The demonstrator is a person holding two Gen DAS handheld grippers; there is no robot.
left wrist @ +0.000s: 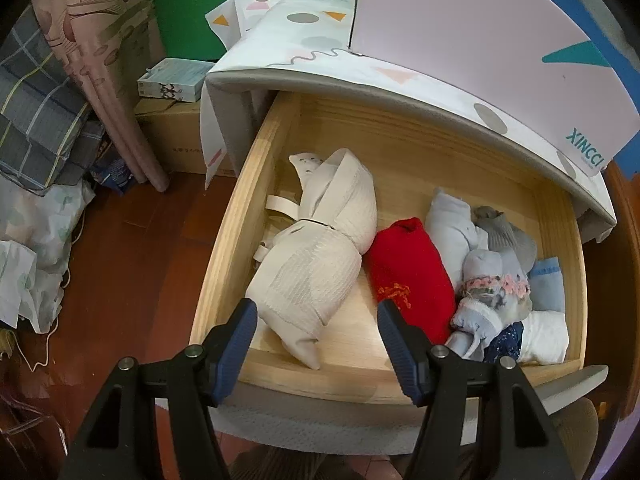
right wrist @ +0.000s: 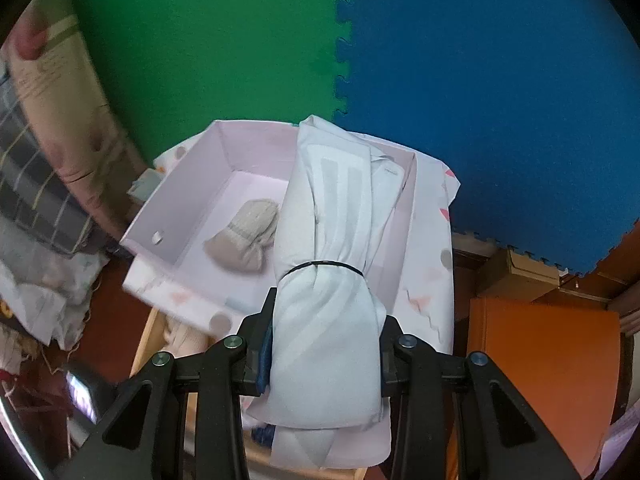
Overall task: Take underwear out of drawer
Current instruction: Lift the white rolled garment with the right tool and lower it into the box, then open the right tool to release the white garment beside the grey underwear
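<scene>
In the left wrist view the wooden drawer [left wrist: 224, 256] stands pulled open. In it lie a cream rolled underwear bundle [left wrist: 320, 256], a red roll [left wrist: 408, 276] and several light blue and grey socks [left wrist: 488, 264]. My left gripper [left wrist: 316, 320] is open and empty, above the drawer's front edge, its fingers either side of the cream bundle's near end. In the right wrist view my right gripper [right wrist: 326, 344] is shut on a pale blue rolled underwear bundle [right wrist: 328, 280] tied with a black band, held over a pale pink box [right wrist: 180, 184] that holds a beige sock roll [right wrist: 244, 236].
The pink box [left wrist: 460, 36] stands on the cabinet top [left wrist: 320, 36], covered with a patterned cloth. Cardboard boxes [left wrist: 172, 136], a rolled mat [left wrist: 100, 72] and piled fabric [left wrist: 36, 216] lie left on the wooden floor. An orange board [right wrist: 544, 360] stands right. Green and blue foam mats [right wrist: 340, 40] line the wall.
</scene>
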